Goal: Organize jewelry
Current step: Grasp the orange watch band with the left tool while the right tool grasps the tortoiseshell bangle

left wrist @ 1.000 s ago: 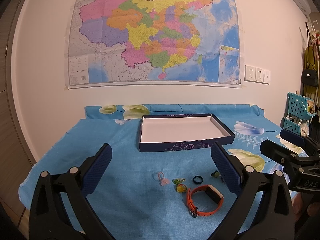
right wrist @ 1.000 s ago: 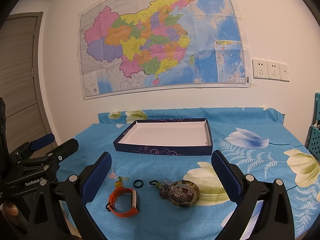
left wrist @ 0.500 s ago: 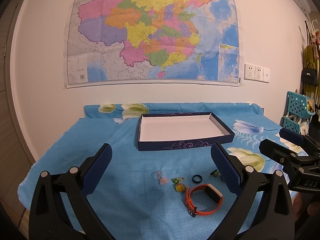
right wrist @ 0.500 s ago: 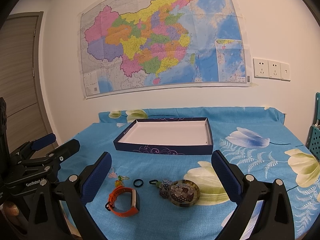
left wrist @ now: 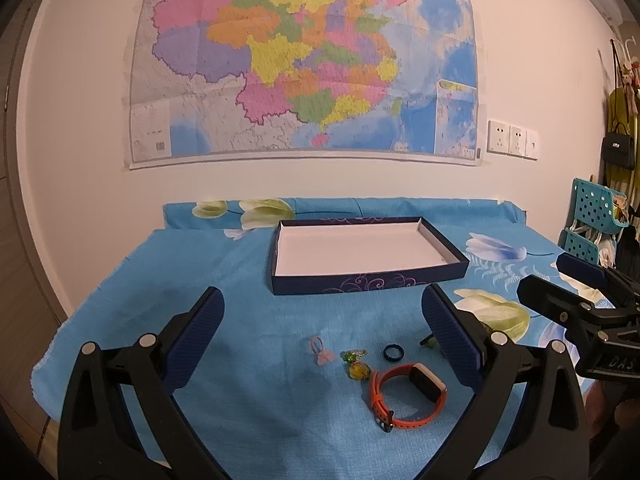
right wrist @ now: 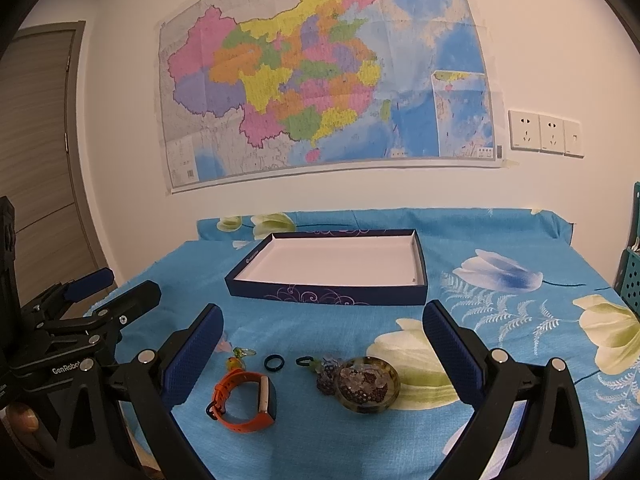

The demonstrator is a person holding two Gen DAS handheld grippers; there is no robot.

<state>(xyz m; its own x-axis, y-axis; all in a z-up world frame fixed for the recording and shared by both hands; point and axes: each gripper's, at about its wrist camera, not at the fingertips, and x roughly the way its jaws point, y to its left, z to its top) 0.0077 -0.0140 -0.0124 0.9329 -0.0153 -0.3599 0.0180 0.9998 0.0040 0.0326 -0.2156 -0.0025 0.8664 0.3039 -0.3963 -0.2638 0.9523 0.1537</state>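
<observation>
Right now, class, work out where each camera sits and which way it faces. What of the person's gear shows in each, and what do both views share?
Left wrist: on the left hand-held gripper, facing the wall map; the right one shows at right.
Right wrist: on the right hand-held gripper, facing likewise; the left one shows at left.
Shared: the shallow navy box with white inside, the orange-strapped watch and the small dark ring.
</observation>
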